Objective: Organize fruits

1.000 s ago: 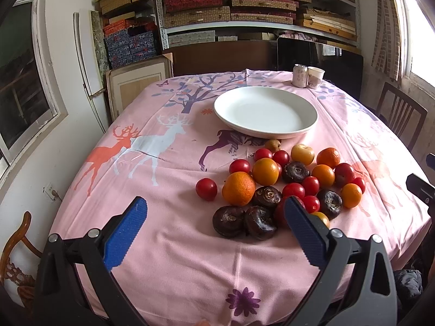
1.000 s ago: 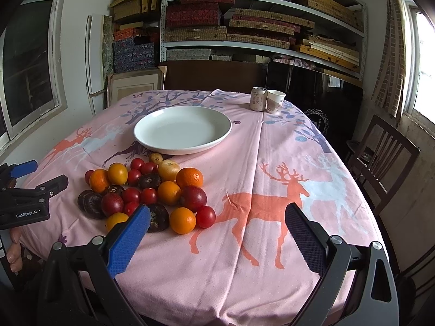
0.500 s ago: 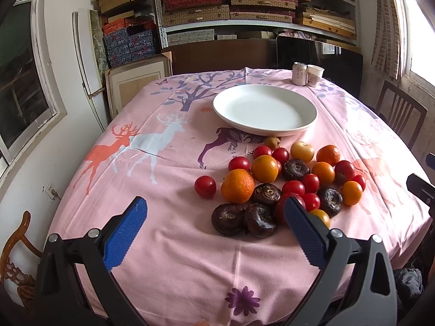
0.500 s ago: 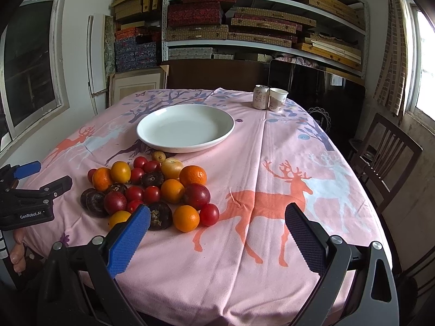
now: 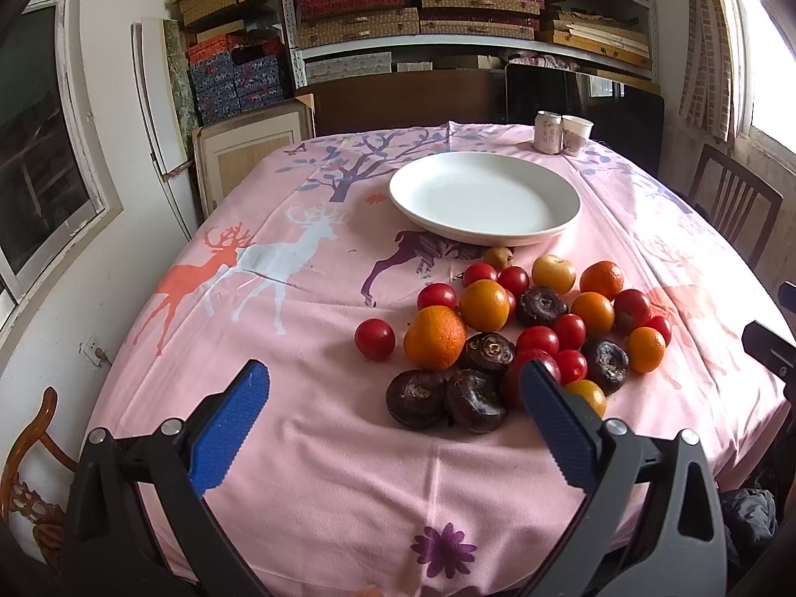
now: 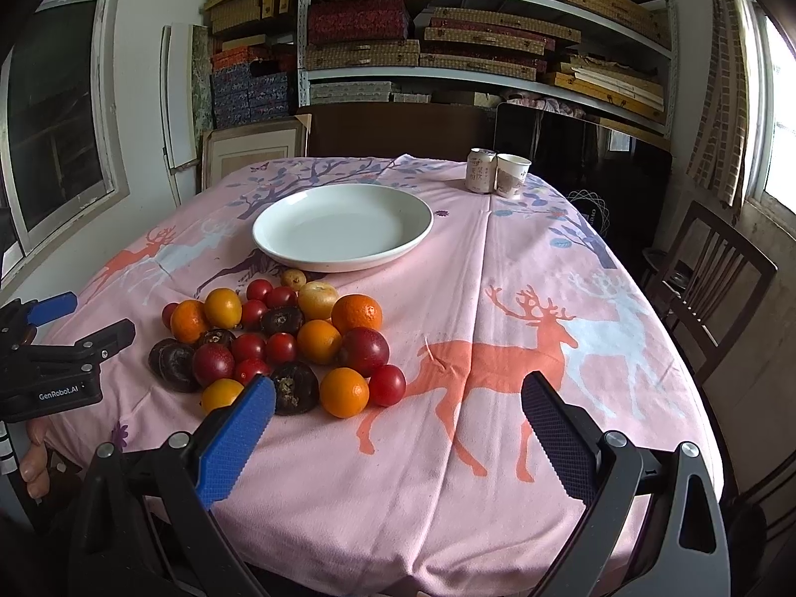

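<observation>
A pile of fruit (image 5: 517, 333) lies on the pink deer-print tablecloth: oranges, small red fruits, dark brown round fruits and yellow ones. It also shows in the right wrist view (image 6: 283, 338). An empty white plate (image 5: 485, 197) (image 6: 343, 226) sits just beyond the pile. My left gripper (image 5: 393, 415) is open and empty, above the near table edge, its right finger just in front of the pile. My right gripper (image 6: 398, 430) is open and empty, to the right of the pile.
A can (image 6: 480, 170) and a paper cup (image 6: 512, 175) stand at the table's far edge. A wooden chair (image 6: 706, 288) is at the right. Shelves of boxes (image 6: 447, 40) fill the back wall. A window (image 5: 35, 149) is on the left.
Both grippers have moved slightly forward toward the table; the fruit and plate appear a little closer. Nothing on the table has moved.
</observation>
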`<state>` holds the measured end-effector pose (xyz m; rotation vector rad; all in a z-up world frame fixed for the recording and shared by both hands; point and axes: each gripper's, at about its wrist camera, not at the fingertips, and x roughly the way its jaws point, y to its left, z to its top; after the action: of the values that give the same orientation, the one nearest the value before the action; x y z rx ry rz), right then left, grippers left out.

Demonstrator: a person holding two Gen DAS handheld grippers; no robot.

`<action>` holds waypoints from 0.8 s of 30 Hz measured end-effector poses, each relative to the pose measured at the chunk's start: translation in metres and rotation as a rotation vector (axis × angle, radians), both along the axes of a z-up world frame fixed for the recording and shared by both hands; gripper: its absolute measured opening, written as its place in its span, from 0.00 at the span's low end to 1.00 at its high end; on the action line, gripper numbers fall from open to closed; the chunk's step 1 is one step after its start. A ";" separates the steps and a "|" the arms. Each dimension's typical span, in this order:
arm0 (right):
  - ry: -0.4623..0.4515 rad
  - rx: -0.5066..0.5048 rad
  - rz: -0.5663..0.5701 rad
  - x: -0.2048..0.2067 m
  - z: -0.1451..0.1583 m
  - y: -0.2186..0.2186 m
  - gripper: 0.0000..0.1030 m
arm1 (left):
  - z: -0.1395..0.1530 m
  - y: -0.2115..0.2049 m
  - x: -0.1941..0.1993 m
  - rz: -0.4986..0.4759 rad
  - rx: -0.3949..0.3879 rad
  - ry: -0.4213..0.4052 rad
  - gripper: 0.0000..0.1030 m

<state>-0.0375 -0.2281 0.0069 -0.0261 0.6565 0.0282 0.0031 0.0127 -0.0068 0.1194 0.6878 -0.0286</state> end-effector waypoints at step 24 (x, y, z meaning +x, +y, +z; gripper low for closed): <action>0.017 0.007 0.005 0.001 -0.003 0.000 0.97 | -0.007 0.002 -0.001 0.005 0.001 0.004 0.96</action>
<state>-0.0370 -0.2281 0.0039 -0.0208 0.6733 0.0351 0.0023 0.0148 -0.0133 0.1187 0.6919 -0.0238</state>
